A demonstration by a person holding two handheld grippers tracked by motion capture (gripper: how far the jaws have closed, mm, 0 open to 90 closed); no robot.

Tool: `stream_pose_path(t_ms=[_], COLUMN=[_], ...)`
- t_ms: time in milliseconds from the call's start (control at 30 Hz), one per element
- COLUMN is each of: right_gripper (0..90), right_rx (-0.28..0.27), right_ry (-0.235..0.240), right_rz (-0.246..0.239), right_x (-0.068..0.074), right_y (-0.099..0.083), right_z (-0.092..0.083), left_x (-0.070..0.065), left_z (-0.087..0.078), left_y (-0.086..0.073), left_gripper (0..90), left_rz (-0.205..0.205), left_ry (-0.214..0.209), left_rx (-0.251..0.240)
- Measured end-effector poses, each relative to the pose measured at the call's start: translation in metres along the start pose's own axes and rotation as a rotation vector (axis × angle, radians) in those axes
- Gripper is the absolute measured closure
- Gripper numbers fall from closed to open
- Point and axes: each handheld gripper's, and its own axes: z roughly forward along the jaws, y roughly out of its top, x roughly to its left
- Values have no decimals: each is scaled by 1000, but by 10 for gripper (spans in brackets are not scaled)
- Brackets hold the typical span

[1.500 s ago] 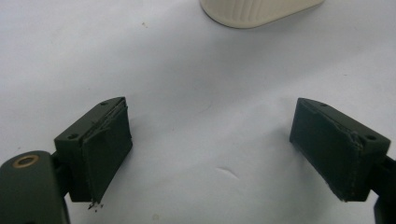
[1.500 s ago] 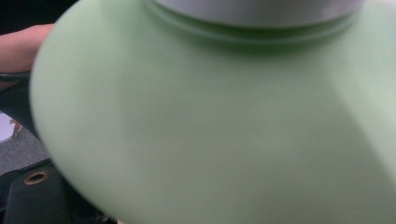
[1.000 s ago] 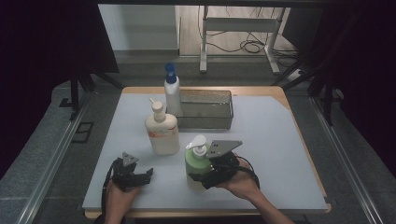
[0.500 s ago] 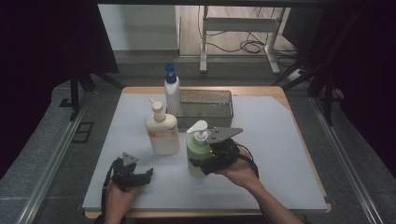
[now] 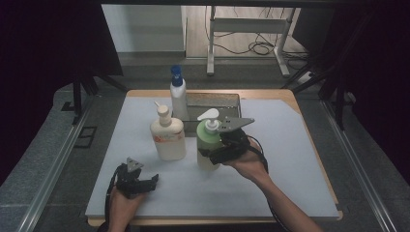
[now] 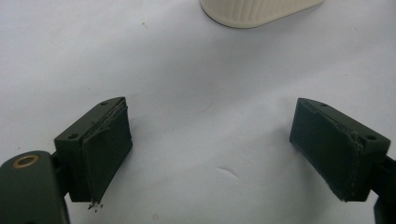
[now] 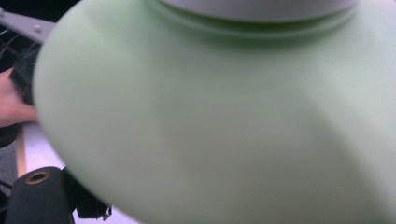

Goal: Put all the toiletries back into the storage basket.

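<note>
While the right gripper (image 5: pixel 218 147) is pinching the green pump bottle (image 5: pixel 208 140) between its fingers, it is carrying it toward the metal tray (image 5: pixel 227 100). Next move is calling for lowering it inside; left gripper (image 5: pixel 138 183) is resting on the table (image 5: pixel 290 159), fingers spread.

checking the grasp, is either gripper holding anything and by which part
The right gripper holds the green pump bottle by the lower half of its body. The left gripper is open and holds nothing.
</note>
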Motion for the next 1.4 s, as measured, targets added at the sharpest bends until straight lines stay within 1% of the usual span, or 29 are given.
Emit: stream_pose_path(t_ms=[300,633,900,1000,1233,1400], right_gripper=[121,122,122,123,124,124], right_rx=[-6,-6,-20,-18,-19,-26], right_ry=[-39,-74,-101,-111,-122,-135], right_rz=[11,23,35,27,26,34], right_x=[-16,-30,-39,-42,-47,-53], right_y=[13,26,38,45,55,62], right_z=[6,14,17,18,21,24], left_x=[0,0,0,0,0,0], left_z=[0,0,0,0,0,0], left_y=[0,0,0,0,0,0], left_gripper=[120,120,120,120,120,120], left_rz=[0,0,0,1,0,0], left_ry=[0,0,0,0,0,-1], left_rx=[0,-1,0,0,0,0])
